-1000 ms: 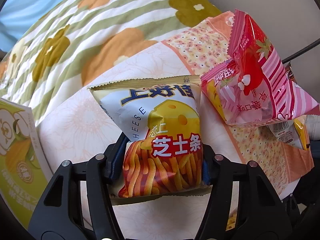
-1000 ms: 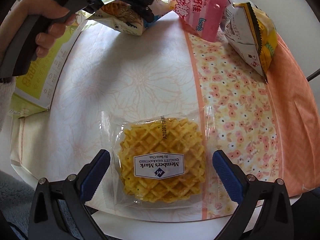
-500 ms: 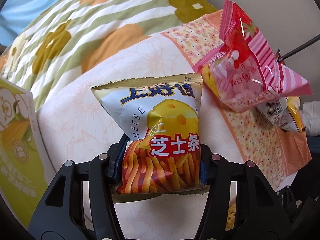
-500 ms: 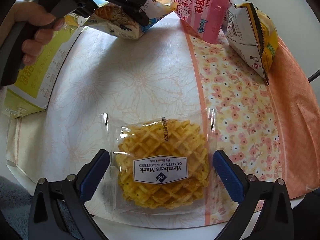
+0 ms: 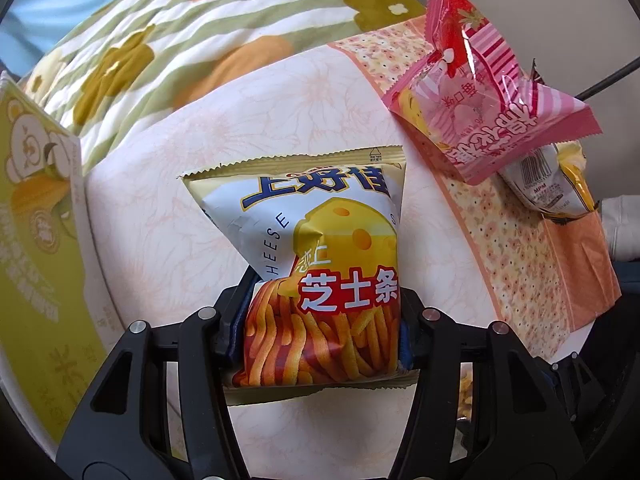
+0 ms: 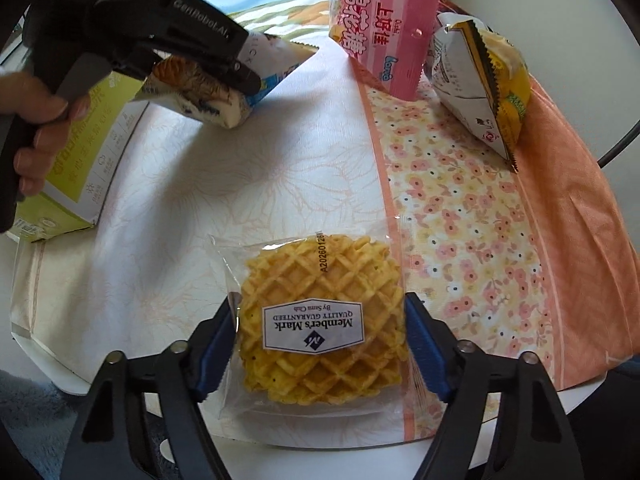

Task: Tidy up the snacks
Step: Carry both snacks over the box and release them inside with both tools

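My left gripper (image 5: 320, 332) is shut on a cheese stick snack bag (image 5: 320, 264) and holds it above the round table; the same gripper (image 6: 244, 76) and bag (image 6: 208, 96) show at the upper left of the right wrist view. My right gripper (image 6: 320, 344) has closed on a clear-wrapped waffle pack (image 6: 320, 316) lying near the table's front edge, its blue pads touching both sides. A pink cotton candy bag (image 5: 484, 112) (image 6: 384, 32) and a yellow and white snack bag (image 5: 548, 184) (image 6: 480, 80) lie at the far right of the table.
A green and white carton (image 5: 36, 260) (image 6: 80, 168) stands at the table's left side. A floral cloth (image 6: 460, 208) covers the table (image 6: 360, 460). A striped flower-print quilt (image 5: 180, 40) lies beyond the table. A black cable (image 5: 608, 80) runs at the right.
My right gripper's fingers have closed in from wide open onto the waffle pack. My left gripper has moved a little with the cheese stick bag, still held.
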`<state>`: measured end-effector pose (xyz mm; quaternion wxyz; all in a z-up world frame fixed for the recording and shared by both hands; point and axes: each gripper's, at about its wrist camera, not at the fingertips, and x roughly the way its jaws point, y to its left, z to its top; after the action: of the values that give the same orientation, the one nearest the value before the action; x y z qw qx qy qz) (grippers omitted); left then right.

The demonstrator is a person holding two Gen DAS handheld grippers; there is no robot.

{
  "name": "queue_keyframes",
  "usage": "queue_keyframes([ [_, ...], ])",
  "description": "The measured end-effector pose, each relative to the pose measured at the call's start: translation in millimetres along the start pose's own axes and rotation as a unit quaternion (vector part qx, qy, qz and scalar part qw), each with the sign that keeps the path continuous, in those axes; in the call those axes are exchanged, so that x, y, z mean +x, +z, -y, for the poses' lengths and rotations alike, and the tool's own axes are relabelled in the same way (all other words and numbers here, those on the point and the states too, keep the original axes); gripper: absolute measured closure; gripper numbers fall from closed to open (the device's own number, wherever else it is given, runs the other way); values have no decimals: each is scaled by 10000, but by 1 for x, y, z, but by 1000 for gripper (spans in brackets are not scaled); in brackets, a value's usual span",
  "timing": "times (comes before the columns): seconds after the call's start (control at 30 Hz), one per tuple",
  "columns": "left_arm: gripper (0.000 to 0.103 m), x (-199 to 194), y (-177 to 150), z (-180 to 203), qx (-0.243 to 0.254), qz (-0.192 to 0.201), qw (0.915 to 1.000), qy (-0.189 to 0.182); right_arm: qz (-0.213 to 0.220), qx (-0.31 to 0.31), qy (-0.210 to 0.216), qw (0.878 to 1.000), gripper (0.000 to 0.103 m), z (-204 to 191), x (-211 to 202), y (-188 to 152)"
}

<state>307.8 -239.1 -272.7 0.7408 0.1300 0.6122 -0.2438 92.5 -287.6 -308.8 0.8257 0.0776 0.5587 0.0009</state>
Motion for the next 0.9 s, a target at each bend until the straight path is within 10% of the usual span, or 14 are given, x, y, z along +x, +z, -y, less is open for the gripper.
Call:
queue_keyframes([
  [0.47, 52, -105, -18, -13, -526, 864, 9946, -225, 356, 180, 359, 9986, 33, 31, -49, 22],
  [0.9, 52, -238, -49, -89, -1138, 1988, 9733, -152, 1049, -692, 765, 9891, 33, -29, -123, 124],
])
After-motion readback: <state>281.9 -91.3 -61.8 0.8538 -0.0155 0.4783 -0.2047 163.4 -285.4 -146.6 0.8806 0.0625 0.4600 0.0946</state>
